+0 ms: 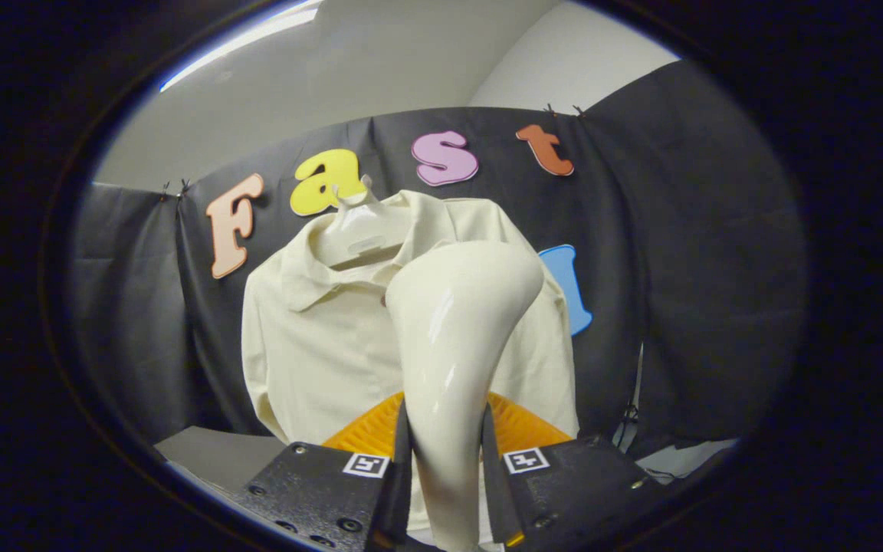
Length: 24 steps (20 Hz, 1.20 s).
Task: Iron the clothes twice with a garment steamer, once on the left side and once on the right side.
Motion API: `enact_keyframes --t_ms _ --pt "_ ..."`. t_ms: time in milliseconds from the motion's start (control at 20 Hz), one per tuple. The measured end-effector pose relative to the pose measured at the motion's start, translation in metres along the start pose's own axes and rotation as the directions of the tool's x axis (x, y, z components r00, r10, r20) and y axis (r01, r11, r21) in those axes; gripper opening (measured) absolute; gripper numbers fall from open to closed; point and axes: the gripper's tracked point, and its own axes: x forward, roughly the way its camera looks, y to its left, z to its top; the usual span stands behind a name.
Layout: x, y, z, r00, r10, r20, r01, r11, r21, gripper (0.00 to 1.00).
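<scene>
A cream garment steamer (453, 337) stands upright between my fingers, its handle clamped by both and its wide head rising above them. My gripper (445, 452) is shut on that handle. Beyond the steamer hangs a cream collared shirt (319, 345) on a pale hanger (357, 222) against the black booth wall. The steamer head sits in front of the shirt's right chest, near the collar. I cannot tell whether the head touches the cloth.
An orange ribbed object (369, 429) lies just ahead of the fingers, below the shirt's hem. A grey table surface (211, 452) shows at lower left. A thin cable (633, 399) hangs down the black wall to the right of the shirt.
</scene>
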Motion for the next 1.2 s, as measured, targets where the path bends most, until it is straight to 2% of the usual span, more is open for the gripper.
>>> enact_keyframes --t_ms 250,500,850,1200 --pt "0.049 -0.029 -0.004 0.999 -0.030 -0.028 0.030 0.999 -0.017 0.40" --pt "0.074 -0.024 -0.016 0.999 0.007 -0.039 -0.007 1.000 0.001 0.40" --pt "0.081 -0.026 -0.026 0.998 0.057 -0.032 -0.054 0.996 0.075 0.40" --pt "0.075 -0.045 -0.063 0.997 0.044 -0.070 -0.035 0.992 0.120 0.42"
